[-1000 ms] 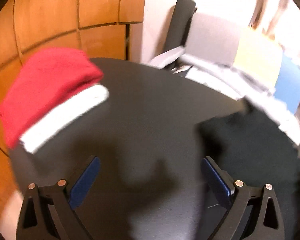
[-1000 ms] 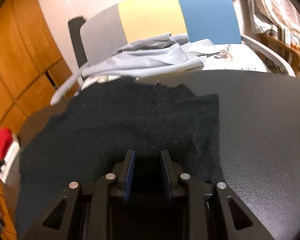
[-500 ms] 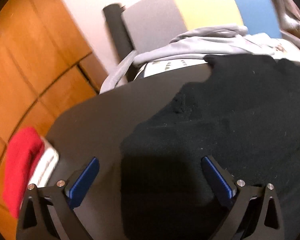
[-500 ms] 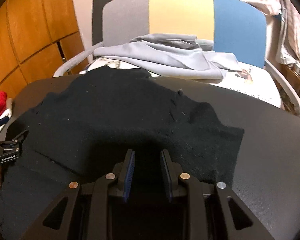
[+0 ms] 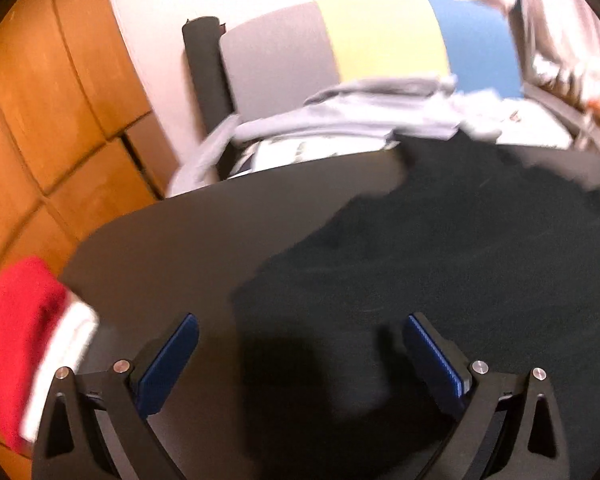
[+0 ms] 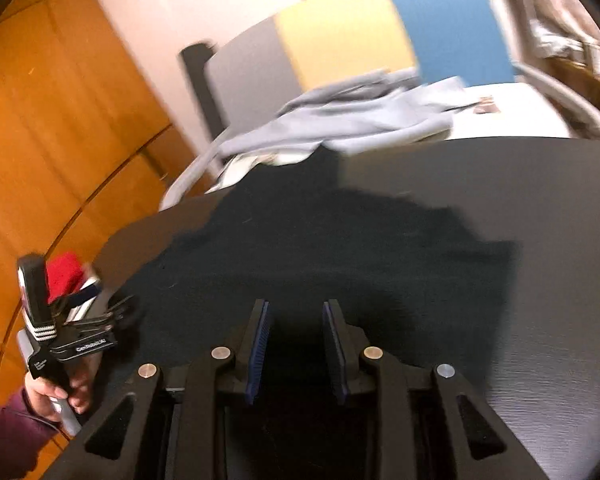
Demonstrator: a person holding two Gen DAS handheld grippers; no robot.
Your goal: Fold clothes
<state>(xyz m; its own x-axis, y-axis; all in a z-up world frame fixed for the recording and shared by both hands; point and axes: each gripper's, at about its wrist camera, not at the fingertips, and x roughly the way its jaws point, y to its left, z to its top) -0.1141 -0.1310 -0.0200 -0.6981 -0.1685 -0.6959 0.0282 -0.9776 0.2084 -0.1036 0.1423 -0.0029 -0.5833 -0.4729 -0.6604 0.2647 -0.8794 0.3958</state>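
A black garment [image 5: 440, 272] lies spread on the black round table [image 5: 172, 248]; it also shows in the right wrist view [image 6: 320, 256]. My left gripper [image 5: 300, 344] is open, its jaws wide apart, over the garment's left edge. It also shows from the side in the right wrist view [image 6: 80, 320], at the garment's left side. My right gripper [image 6: 296, 320] has its jaws close together with a narrow gap, low over the garment's near part; whether cloth is pinched between them cannot be seen.
A folded red and white stack [image 5: 28, 344] sits at the table's left edge. Behind the table stands a grey, yellow and blue chair [image 5: 380, 40] piled with grey and white clothes [image 6: 340, 120]. A wooden panelled wall [image 5: 40, 120] is on the left.
The left gripper has swung from the red stack to the black garment's left edge. The right view has shifted; its jaws keep the same narrow gap.
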